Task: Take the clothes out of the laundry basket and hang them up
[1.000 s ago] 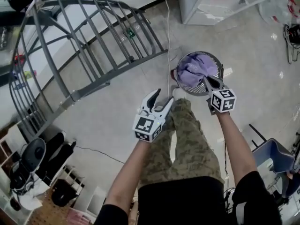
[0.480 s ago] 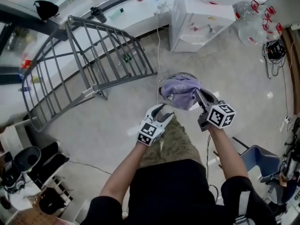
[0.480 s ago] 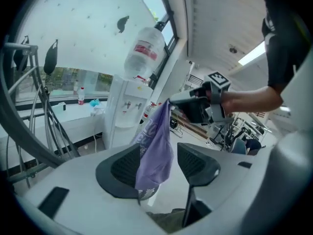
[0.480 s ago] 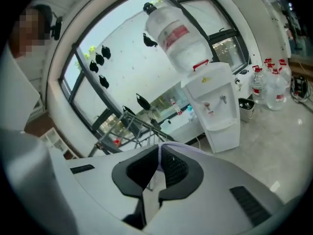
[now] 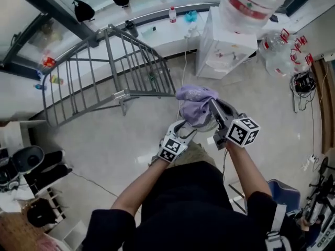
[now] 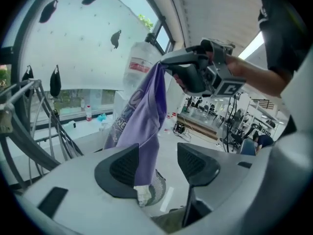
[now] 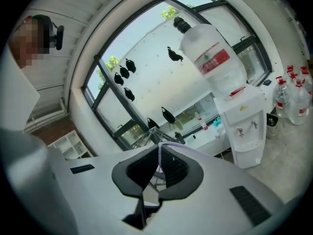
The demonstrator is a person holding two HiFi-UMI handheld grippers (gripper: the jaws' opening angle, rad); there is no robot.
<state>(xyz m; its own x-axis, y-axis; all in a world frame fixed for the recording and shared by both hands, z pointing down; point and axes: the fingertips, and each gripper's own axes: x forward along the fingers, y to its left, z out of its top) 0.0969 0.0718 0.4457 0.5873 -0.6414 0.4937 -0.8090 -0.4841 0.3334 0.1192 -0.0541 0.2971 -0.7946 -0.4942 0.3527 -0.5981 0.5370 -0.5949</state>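
Observation:
A purple garment (image 5: 194, 101) hangs from my right gripper (image 5: 211, 105), whose jaws are shut on a thin fold of it (image 7: 159, 155). It dangles above the round mesh laundry basket (image 5: 209, 123) on the floor. In the left gripper view the garment (image 6: 142, 116) drapes down from the right gripper (image 6: 168, 66) and passes just in front of my left pad. My left gripper (image 5: 185, 129) is open below the cloth, its pads (image 6: 117, 168) apart and not pressing on it.
A grey metal drying rack (image 5: 104, 72) stands to the left on the floor. A white water dispenser (image 5: 225, 48) with a large bottle stands behind the basket, spare bottles (image 5: 280, 51) to its right. A cable runs across the floor.
The right gripper has lifted the purple garment up out of the basket. The left gripper has risen toward the hanging cloth. The head view has tilted up toward the window wall.

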